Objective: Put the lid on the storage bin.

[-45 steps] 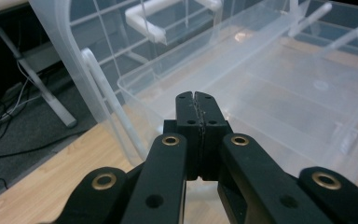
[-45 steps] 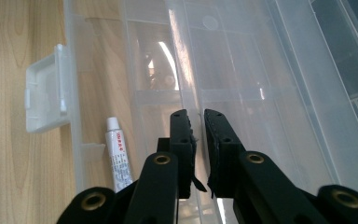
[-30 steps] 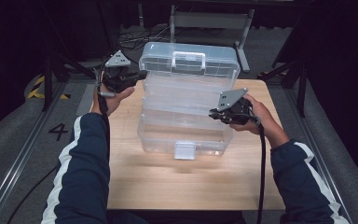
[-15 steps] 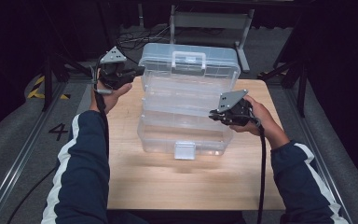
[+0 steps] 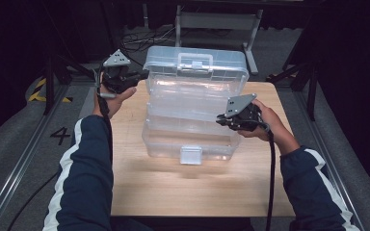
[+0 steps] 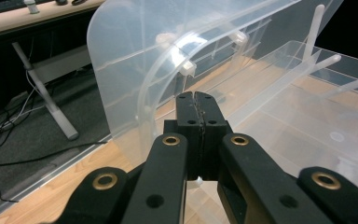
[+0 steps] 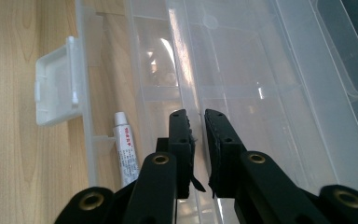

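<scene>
A clear plastic tiered toolbox (image 5: 192, 101) stands open on the wooden table (image 5: 173, 192), its lid (image 5: 195, 65) with the handle raised at the back. My left gripper (image 5: 142, 75) is shut with nothing between its jaws, its tips (image 6: 197, 95) right at the lid's curved left end (image 6: 135, 70). My right gripper (image 5: 220, 120) is at the right end of the middle tray. Its jaws (image 7: 196, 114) stand a thin gap apart, closed on the tray's clear rim (image 7: 184, 60). A small white tube (image 7: 126, 149) lies in the bottom tray near the front latch (image 7: 56, 88).
The front latch (image 5: 191, 155) hangs open toward the person. A metal stand (image 5: 212, 19) and cables are behind the table. Floor rails run along both sides, with a painted 4 (image 5: 60, 135) at the left. Bare wood lies in front of the box.
</scene>
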The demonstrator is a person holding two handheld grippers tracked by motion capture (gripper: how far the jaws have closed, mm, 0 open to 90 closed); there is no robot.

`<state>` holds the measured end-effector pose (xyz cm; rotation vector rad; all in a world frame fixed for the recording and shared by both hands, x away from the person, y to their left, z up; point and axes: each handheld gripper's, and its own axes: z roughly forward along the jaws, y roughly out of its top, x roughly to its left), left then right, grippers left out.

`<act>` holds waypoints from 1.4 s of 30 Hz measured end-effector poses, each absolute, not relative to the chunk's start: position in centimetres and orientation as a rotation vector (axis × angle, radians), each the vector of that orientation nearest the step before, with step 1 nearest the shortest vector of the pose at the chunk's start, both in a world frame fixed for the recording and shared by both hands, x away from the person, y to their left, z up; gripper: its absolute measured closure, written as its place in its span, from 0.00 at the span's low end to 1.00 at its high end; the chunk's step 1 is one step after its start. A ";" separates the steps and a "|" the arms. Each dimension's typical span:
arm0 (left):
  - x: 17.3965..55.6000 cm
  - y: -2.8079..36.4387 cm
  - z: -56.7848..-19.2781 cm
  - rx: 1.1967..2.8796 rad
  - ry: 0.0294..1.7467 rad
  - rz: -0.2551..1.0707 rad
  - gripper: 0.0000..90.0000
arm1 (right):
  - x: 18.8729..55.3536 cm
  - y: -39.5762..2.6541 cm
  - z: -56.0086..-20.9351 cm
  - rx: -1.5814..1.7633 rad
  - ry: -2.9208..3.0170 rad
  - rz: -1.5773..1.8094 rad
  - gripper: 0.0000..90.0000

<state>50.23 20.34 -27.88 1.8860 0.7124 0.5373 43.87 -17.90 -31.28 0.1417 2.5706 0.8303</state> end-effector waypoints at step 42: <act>48.1 21.0 -29.7 1.891 0.692 0.499 1.00 | 41.9 -21.2 -31.6 0.246 2.514 0.966 0.83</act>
